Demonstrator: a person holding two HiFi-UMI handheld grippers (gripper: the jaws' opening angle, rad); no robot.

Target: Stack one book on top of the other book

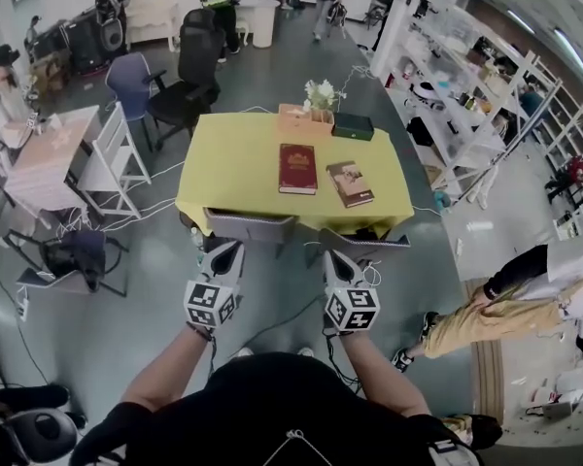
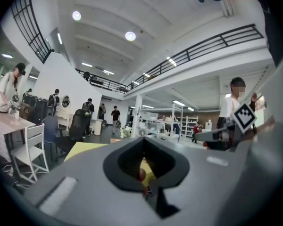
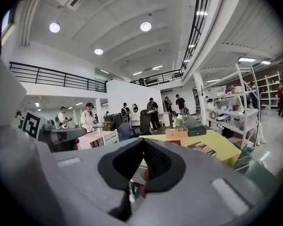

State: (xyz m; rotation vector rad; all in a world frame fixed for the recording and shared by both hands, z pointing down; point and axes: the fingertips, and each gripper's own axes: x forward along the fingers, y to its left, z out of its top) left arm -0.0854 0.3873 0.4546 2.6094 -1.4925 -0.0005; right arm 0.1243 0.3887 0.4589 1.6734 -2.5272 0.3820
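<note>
Left gripper [image 1: 249, 225]: I have it clenched, jaws together with nothing between them, just off the near edge of the table [image 1: 235, 153], toward its left corner.
Right gripper [image 1: 365, 243]: clenched and empty as well, off the near edge toward the right corner.
Red book [image 1: 297, 169]: lies flat at the table's middle.
Brown book [image 1: 350, 183]: lies flat just right of the red book, apart from it, slightly skewed.
Far edge: wooden box [image 1: 301, 119] with flowers [image 1: 322, 94]; dark green box [image 1: 353, 125] beside it.
</note>
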